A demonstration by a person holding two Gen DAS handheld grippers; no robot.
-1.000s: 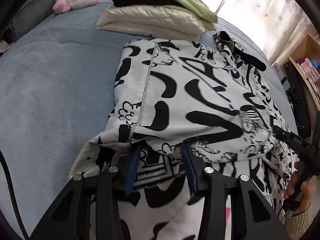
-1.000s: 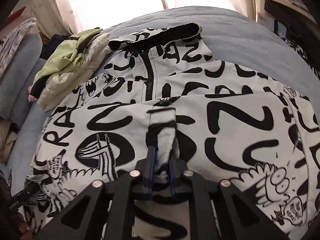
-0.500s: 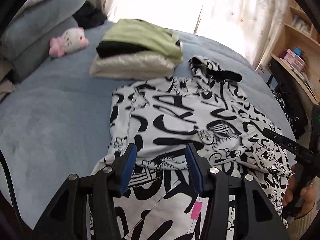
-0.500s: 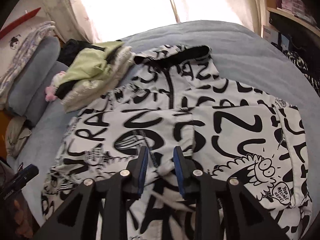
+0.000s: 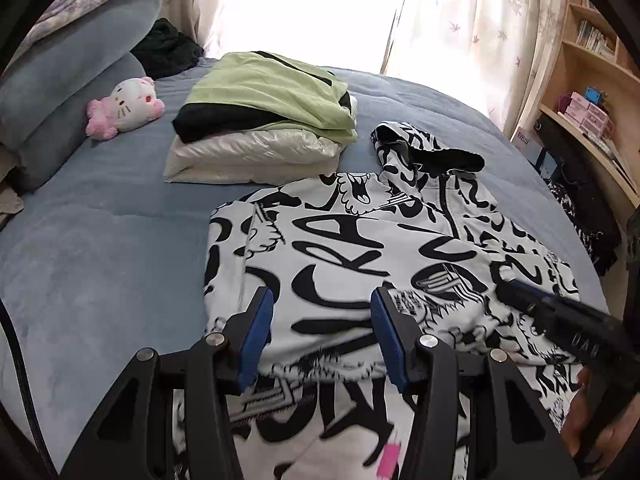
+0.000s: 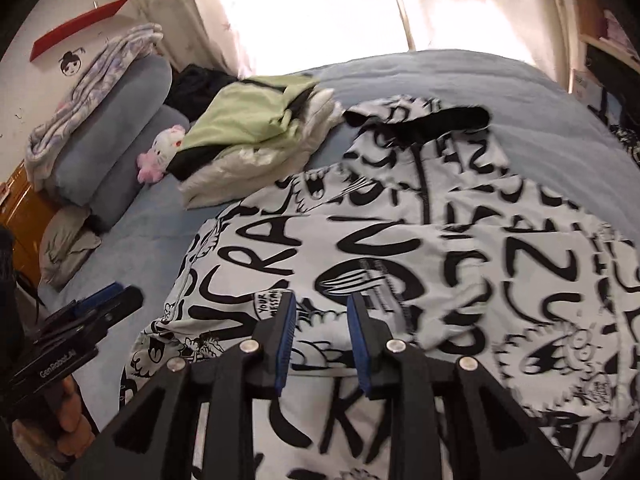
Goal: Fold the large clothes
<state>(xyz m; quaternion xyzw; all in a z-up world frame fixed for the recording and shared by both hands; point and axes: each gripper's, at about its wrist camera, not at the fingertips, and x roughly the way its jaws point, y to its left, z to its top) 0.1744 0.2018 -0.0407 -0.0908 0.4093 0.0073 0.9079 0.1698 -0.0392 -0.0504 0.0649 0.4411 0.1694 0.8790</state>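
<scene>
the black-and-white graffiti-print hoodie [image 5: 360,264] lies spread on the blue bed [image 5: 100,248], its sides folded in over the front and the hood [image 5: 424,152] pointing toward the window. its lower part runs under both tools, nearest the person.

the left gripper [image 5: 320,332] hangs just above the lower half of the hoodie with its jaws spread wide, blue pads [image 5: 256,332] facing each other and nothing between them. the right gripper [image 6: 322,340] sits over the middle of the garment, its jaws parted a moderate way and also holding nothing; the cloth shows through the gap.

just beyond the hoodie's left shoulder is a pile of folded clothes [image 5: 260,120], a pale green piece on top, black under it, and a shiny cream one at the bottom. a pink and white plush toy [image 5: 124,106] rests near the grey-blue pillows [image 5: 60,80] at the head of the bed. a wooden bookshelf [image 5: 592,80] stands along the right side, and bright curtains [image 5: 460,20] hang behind.
</scene>
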